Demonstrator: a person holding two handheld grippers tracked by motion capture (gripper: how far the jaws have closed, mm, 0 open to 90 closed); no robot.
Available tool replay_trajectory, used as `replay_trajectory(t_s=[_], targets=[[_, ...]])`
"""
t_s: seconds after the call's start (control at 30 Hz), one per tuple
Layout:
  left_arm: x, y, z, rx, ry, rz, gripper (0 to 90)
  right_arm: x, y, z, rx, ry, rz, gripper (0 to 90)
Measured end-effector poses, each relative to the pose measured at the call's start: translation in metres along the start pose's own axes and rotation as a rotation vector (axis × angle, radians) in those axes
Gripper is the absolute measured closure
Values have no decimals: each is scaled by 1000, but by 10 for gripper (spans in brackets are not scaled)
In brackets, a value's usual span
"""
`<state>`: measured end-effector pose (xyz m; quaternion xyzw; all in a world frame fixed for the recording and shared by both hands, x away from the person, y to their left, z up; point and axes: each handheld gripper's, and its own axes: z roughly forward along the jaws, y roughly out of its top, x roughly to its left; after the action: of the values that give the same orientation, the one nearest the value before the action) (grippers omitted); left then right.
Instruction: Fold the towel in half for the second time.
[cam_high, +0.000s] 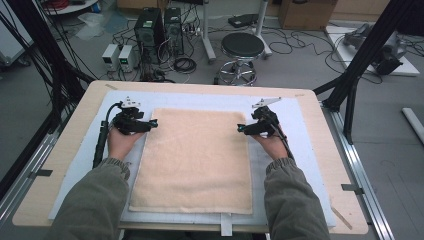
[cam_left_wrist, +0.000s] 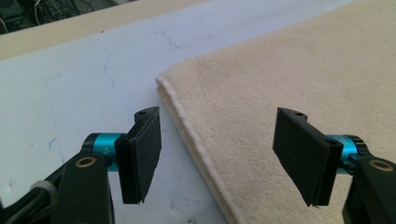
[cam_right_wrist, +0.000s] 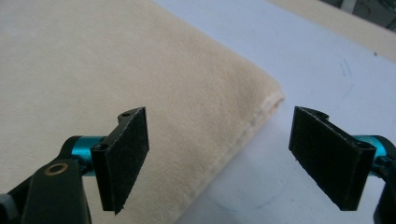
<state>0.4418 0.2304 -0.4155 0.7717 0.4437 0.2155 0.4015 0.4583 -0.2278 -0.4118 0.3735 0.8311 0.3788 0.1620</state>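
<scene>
A beige towel (cam_high: 195, 160) is lying flat on the white mat (cam_high: 300, 150) that is covering the wooden table (cam_high: 55, 165), its long axis running from the table's near edge toward the far edge, with its short hems lying parallel to those edges. Its near hem is sitting close to the near edge of the mat, and the person's sleeves are coming in on either side of it. Farther up, the left gripper (cam_high: 154, 122) is hovering at the towel's left edge close to the far left corner, pointing inward across the cloth; in the left gripper view its jaws are standing apart, straddling the hemmed edge with nothing pressed between the pads. Opposite it, the right gripper (cam_high: 240, 129) is pointing inward at the towel's right edge near the far right corner, and the right gripper view is showing its jaws likewise spread wide over the hem, gripping nothing. The towel's far hem is lying short of the mat's far edge.
</scene>
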Motion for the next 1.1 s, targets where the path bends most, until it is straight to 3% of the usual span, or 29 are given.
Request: replay_trajectory(t_s=[0.1,0.3,0.57,0.7,0.93,1.1], targets=[[4,-3,4,10,4,-9,361,-5,-4,6,21,3,15,193],[12,-9,10,24,7,-29,379,-7,-7,14,11,7,25,221],[12,-15,23,57,-8,-42,436,-10,-4,22,32,8,32,265],[10,-15,26,36,14,-26,429,-9,-4,32,68,5,49,280],[7,-12,30,-41,40,-33,457,-9,-4,37,74,11,76,348],[6,-12,35,8,22,-34,532,-7,-2,38,74,25,66,445]])
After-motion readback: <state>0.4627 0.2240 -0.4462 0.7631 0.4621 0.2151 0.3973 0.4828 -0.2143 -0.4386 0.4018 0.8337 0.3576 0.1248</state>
